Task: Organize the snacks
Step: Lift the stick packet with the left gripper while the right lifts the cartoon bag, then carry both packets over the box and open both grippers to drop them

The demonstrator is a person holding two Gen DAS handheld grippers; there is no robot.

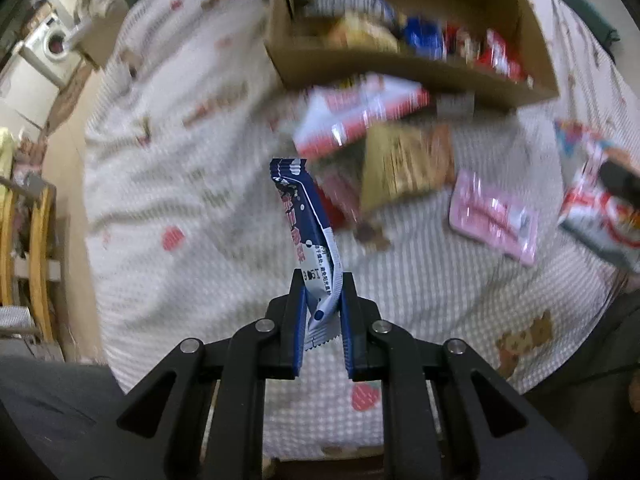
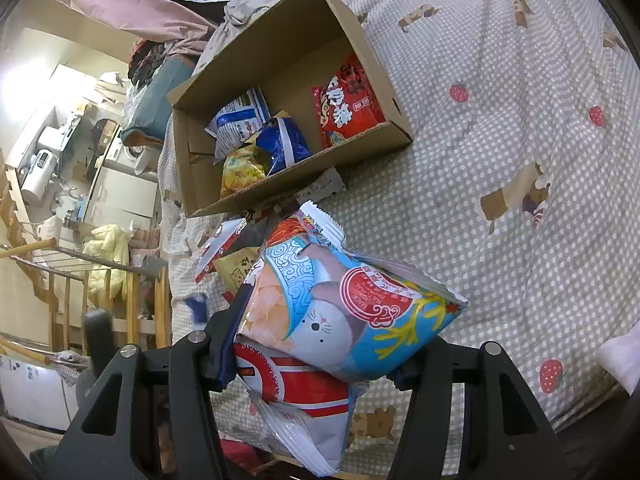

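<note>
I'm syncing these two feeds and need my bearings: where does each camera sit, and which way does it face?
Left wrist: sits behind the left gripper, facing steeply down at the bed; the gripper pinches a blue snack packet.
Right wrist: sits behind the right gripper, angled down; the gripper clamps a blue chip bag.
Both show the cardboard box.
</note>
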